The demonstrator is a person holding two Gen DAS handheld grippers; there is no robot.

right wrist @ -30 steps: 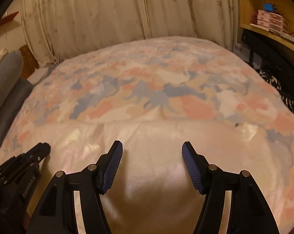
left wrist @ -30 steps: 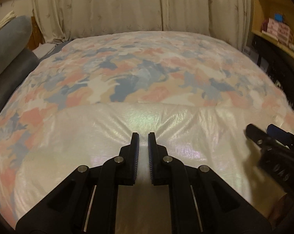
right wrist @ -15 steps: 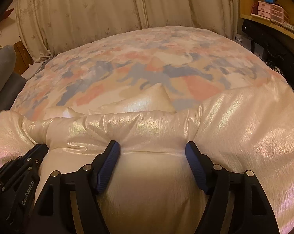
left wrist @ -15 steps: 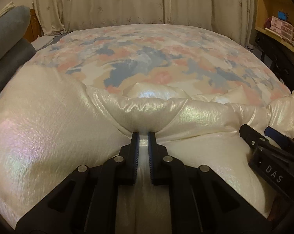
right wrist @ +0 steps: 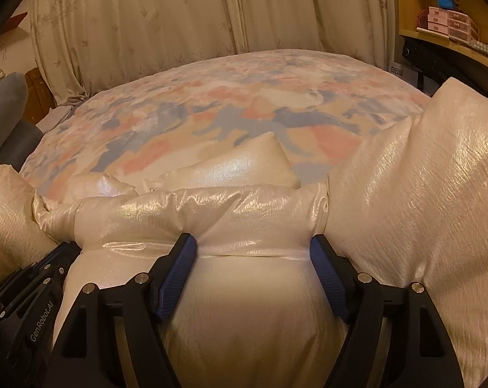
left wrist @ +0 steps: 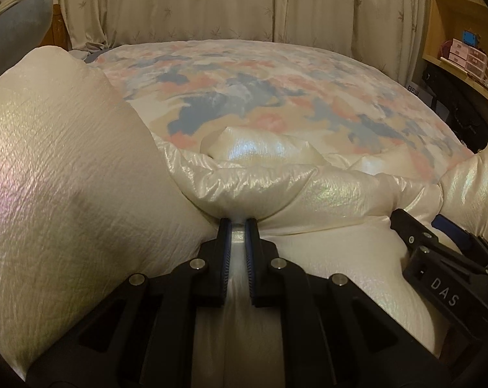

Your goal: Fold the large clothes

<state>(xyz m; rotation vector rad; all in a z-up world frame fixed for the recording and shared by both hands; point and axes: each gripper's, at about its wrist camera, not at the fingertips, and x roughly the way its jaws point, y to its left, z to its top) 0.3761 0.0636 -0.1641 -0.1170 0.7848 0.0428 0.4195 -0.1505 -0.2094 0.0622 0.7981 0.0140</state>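
Both wrist cameras sit just behind their fingers, tilted down, close over the shiny cream garment [left wrist: 66, 174] — curtains [left wrist: 211, 3] at twelve o'clock. The views share the patterned bedspread [right wrist: 211, 110]; the right gripper [left wrist: 438, 226] shows at four o'clock — the left gripper [right wrist: 66, 249] at eight.

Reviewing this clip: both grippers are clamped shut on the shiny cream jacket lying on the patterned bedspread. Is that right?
Only the left gripper is shut on the cream jacket. The right wrist view shows the right gripper with jaws wide apart, just been opening, jacket between them. It does lie on the patterned bedspread.
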